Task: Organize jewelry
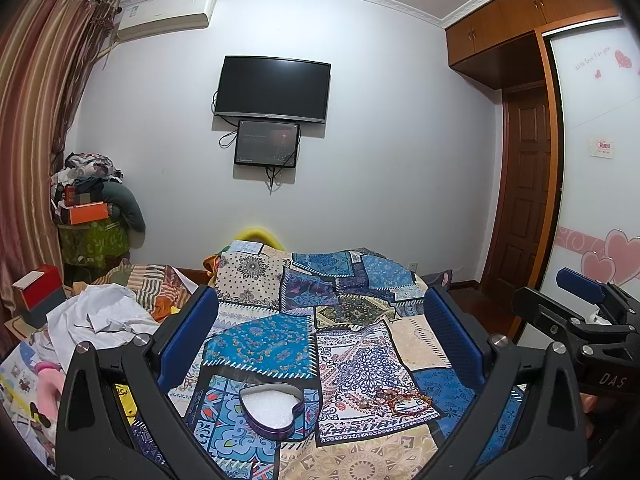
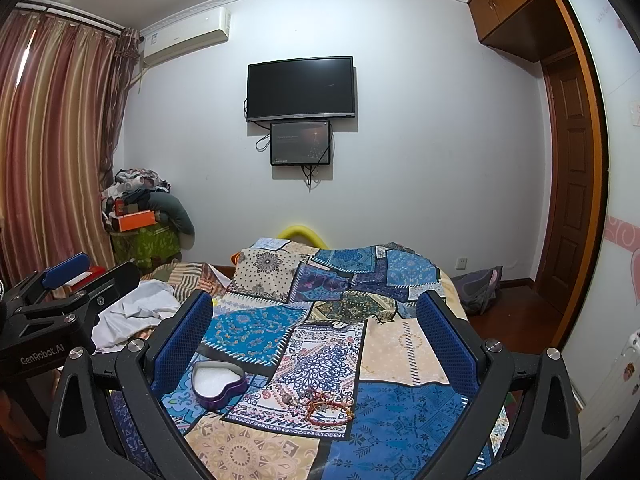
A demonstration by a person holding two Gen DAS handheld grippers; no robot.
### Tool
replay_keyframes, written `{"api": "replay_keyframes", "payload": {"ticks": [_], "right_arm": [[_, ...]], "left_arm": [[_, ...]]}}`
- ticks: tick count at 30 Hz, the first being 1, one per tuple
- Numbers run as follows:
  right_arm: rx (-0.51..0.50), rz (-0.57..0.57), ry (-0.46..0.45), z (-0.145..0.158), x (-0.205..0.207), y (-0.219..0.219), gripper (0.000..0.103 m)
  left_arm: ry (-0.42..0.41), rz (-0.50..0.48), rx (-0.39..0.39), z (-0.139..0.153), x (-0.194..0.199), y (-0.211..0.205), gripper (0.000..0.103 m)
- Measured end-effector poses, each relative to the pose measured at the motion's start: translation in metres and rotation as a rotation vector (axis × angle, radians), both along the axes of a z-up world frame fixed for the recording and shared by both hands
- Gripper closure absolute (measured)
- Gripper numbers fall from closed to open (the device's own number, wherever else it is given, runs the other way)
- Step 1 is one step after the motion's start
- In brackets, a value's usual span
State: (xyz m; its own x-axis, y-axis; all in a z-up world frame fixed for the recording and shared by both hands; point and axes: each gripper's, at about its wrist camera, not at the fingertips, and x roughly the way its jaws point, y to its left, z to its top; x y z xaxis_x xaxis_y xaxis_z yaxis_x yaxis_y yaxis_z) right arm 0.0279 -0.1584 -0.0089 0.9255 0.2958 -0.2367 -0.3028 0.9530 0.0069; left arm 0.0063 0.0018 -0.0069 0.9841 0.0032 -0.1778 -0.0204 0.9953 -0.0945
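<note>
While both the left gripper [image 1: 320, 344] and right gripper [image 2: 316, 344] hung wide open and empty, the tangled bracelets [image 2: 328, 406] lay on the patchwork bedspread [image 2: 400, 412] just beside the heart-shaped tin [image 2: 218, 386], probably light, limp and snag-prone, best pinched across a raised loop.

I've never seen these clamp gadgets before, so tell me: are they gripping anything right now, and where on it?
Nothing is held. The left gripper and right gripper are both open above the bedspread; the bracelets lie beside the heart-shaped tin.
</note>
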Motion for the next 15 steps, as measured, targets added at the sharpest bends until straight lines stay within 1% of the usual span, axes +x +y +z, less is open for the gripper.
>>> {"api": "replay_keyframes", "payload": {"ticks": [15], "right_arm": [[0.0, 0.0, 0.003, -0.0011, -0.0001, -0.0003, 0.002]], "left_arm": [[0.007, -0.001, 0.0, -0.0028, 0.0022, 0.0005, 0.0]]}}
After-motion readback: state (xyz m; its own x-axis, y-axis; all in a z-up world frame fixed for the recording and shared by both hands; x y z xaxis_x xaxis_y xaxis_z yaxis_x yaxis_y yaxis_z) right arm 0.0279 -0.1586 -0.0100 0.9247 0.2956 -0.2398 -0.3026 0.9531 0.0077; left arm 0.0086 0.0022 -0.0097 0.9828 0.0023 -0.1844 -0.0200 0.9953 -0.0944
